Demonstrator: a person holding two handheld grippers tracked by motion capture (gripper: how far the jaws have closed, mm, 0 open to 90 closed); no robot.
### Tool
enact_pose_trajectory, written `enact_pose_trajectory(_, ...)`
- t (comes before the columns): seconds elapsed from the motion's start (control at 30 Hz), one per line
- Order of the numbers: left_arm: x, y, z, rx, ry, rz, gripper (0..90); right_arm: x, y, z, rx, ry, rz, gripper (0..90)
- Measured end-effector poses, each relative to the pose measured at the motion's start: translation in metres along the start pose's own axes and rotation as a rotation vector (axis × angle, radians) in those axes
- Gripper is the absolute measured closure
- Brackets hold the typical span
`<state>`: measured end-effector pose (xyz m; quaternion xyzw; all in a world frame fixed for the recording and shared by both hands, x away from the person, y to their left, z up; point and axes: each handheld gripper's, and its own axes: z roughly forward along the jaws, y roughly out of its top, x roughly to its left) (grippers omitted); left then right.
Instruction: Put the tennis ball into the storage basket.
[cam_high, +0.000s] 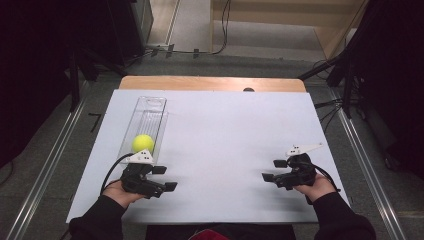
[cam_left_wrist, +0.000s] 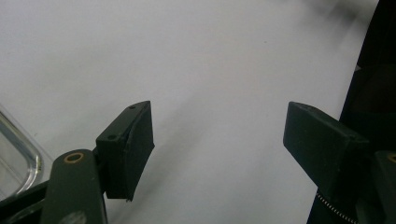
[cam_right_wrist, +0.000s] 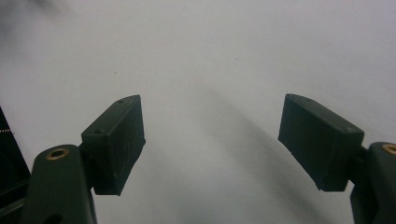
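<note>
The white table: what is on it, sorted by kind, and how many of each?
Yellow-green ball: 1, lying in the tray
Clear plastic tray: 1
Hand-held grippers: 2, the left gripper and the right gripper, both with jaws spread and nothing between them
Total: 4

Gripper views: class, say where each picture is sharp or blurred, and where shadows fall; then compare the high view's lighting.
Left gripper view: jaws sharp, the sheet behind soft, faint shadow streaks. Right gripper view: the same, with a soft shadow between the jaws. High view: white sheet evenly bright, surroundings dark; ball vivid, tray faint with slight glints.
</note>
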<state>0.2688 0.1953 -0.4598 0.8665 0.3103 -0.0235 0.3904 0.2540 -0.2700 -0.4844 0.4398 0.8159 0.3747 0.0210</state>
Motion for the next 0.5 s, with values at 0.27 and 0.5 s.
enact_pose_trajectory(0.27,-0.0001,0.0001,0.0001,0.002,-0.001,0.000,25.2,-0.0003,-0.0002,0.0005,0.008,0.003,-0.006,20.5)
enact_pose_trajectory(0.5,0.0002,0.0004,0.0000,0.004,0.000,0.002,25.2,-0.0003,-0.0008,0.0013,0.027,0.008,-0.011,20.5)
